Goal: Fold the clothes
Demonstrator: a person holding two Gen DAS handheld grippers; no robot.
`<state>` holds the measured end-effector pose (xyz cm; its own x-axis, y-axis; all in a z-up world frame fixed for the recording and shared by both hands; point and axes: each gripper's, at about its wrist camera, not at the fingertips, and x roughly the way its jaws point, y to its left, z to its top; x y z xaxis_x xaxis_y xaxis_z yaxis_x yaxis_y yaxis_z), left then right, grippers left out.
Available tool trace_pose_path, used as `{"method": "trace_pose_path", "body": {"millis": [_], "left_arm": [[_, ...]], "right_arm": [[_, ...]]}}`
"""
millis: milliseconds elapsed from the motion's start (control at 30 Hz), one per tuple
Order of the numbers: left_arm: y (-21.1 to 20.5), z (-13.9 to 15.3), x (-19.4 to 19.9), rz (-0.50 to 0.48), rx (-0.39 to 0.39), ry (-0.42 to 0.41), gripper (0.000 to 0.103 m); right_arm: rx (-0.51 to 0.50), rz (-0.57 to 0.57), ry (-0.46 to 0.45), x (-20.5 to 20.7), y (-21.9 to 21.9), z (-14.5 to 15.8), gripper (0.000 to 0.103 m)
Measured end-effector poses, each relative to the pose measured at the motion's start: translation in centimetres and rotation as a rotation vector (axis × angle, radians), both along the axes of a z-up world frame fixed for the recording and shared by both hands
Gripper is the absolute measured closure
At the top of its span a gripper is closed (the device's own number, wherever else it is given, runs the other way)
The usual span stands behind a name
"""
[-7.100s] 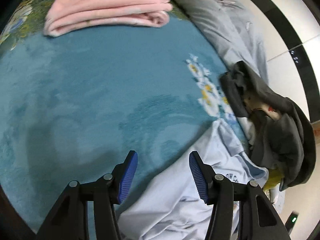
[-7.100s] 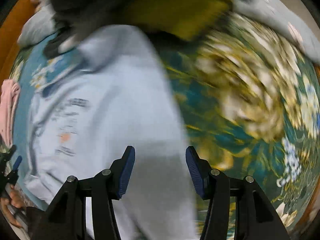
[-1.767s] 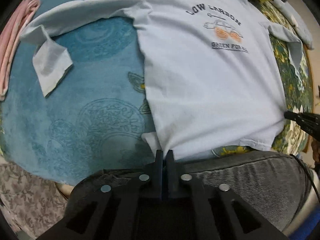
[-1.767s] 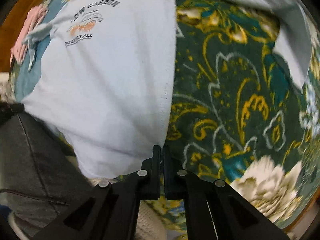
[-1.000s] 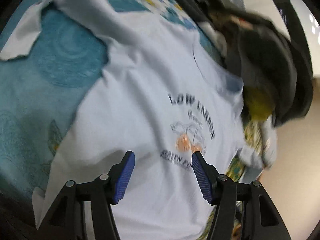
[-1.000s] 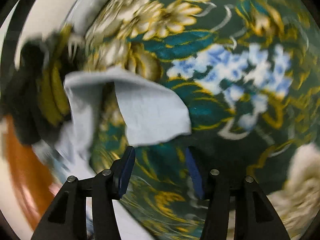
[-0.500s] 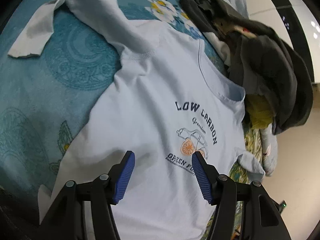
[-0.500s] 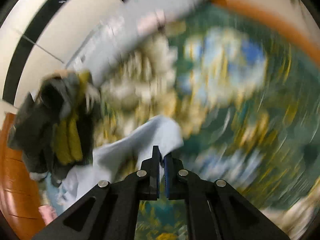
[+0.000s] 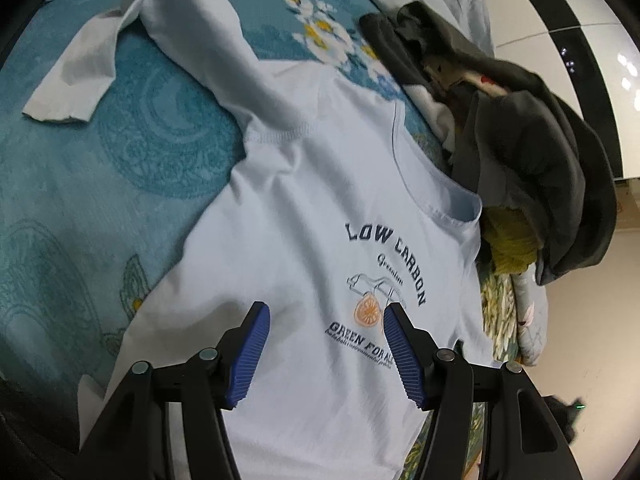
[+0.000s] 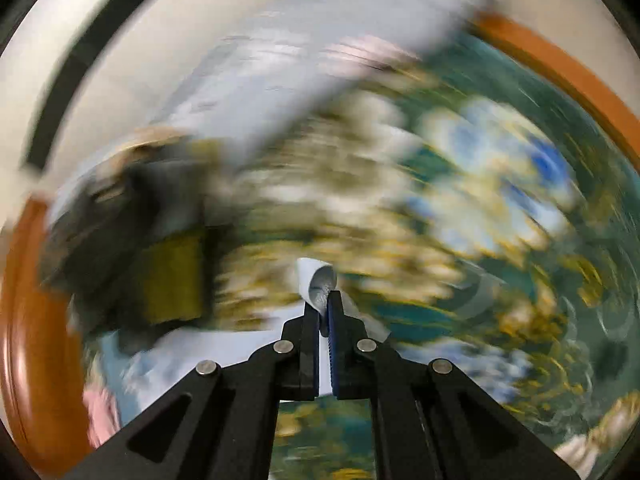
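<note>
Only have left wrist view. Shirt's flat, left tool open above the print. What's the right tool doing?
Observer: Right tool is shut on a fold of the light blue T-shirt.
Operator: Which part of the shirt?
Observer: Cannot tell; that view is heavily motion-blurred, only a small curl of fabric shows past the tips.
Operator: Anything else visible there?
Observer: A dark and yellow clothes pile to the left, on the floral bedspread.
</note>
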<state>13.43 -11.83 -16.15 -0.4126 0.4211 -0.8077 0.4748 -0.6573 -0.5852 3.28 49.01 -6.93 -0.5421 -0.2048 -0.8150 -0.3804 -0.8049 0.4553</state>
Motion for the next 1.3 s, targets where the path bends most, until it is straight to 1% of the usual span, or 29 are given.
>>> {"method": "trace_pose_path", "body": {"millis": [33, 133, 233, 333, 433, 533, 567, 633, 700, 767, 800, 867, 933, 967, 1000, 1067, 1167, 1233, 1267, 1300], "left_arm": [[-0.1, 0.1, 0.0, 0.006, -0.002, 0.008, 0.040], [-0.4, 0.4, 0.1, 0.026, -0.008, 0.030, 0.040], [-1.1, 1.0, 0.5, 0.061, -0.027, 0.062, 0.040], [-2.0, 1.7, 1.1, 0.106, -0.052, 0.093, 0.040], [-2.8, 1.9, 1.6, 0.142, -0.060, 0.107, 0.040], [-4.0, 2.0, 2.1, 0.192, -0.077, 0.114, 0.040], [-4.4, 2.1, 2.3, 0.212, -0.086, 0.118, 0.040], [-5.5, 2.1, 2.6, 0.261, -0.104, 0.122, 0.040], [-6.5, 1.9, 2.9, 0.301, -0.112, 0.118, 0.040], [-7.7, 1.4, 3.1, 0.345, -0.103, 0.104, 0.040], [-8.3, 1.1, 3.3, 0.367, -0.096, 0.095, 0.040], [-9.5, 0.5, 3.4, 0.410, -0.072, 0.078, 0.040], [-10.6, 0.0, 3.4, 0.437, -0.070, 0.059, 0.040], [-10.8, 0.0, 3.4, 0.441, -0.080, 0.055, 0.040], [-11.2, 0.1, 3.2, 0.440, -0.100, 0.047, 0.040], [-11.8, 0.3, 2.4, 0.413, -0.170, 0.022, 0.039], [-12.4, 0.6, 0.5, 0.327, -0.307, -0.021, 0.038], [-12.9, 0.0, -0.9, 0.273, -0.368, -0.073, 0.038], [-13.1, -0.3, -1.5, 0.252, -0.390, -0.095, 0.037], [-13.9, -0.8, -1.4, 0.277, -0.364, -0.097, 0.038]], "right_arm": [[0.002, 0.069, 0.051, -0.6, -2.0, 1.8, 0.100], [-0.087, 0.321, 0.141, -2.4, -10.1, 4.7, 0.100], [-0.168, 0.527, 0.147, -4.0, -19.1, 4.0, 0.099], [-0.234, 0.628, 0.062, -5.7, -27.5, 0.2, 0.099], [-0.274, 0.679, -0.041, -6.9, -34.7, -4.3, 0.099], [-0.254, 0.750, -0.100, -7.2, -40.7, -7.0, 0.099], [-0.233, 0.773, -0.113, -7.2, -42.3, -7.5, 0.099], [-0.188, 0.823, -0.148, -7.7, -45.1, -8.8, 0.099], [-0.187, 0.872, -0.176, -8.0, -47.2, -9.8, 0.099], [-0.139, 0.900, -0.191, -8.4, -49.1, -10.8, 0.096], [-0.130, 0.910, -0.209, -8.6, -49.6, -11.5, 0.096], [-0.130, 0.920, -0.250, -9.0, -50.3, -12.8, 0.092], [-0.186, 0.901, -0.250, -9.2, -49.5, -13.1, 0.068], [-0.215, 0.891, -0.249, -9.3, -49.1, -13.2, 0.066], [-0.229, 0.887, -0.231, -9.2, -48.3, -12.8, 0.065], [-0.253, 0.882, -0.190, -8.8, -46.6, -11.7, 0.065], [-0.233, 0.888, -0.135, -7.4, -43.6, -9.8, 0.065], [-0.228, 0.871, -0.120, -6.3, -41.2, -9.4, 0.064], [-0.226, 0.857, -0.115, -5.7, -39.9, -9.3, 0.064], [-0.225, 0.835, -0.115, -5.3, -38.7, -9.5, 0.064]]}}
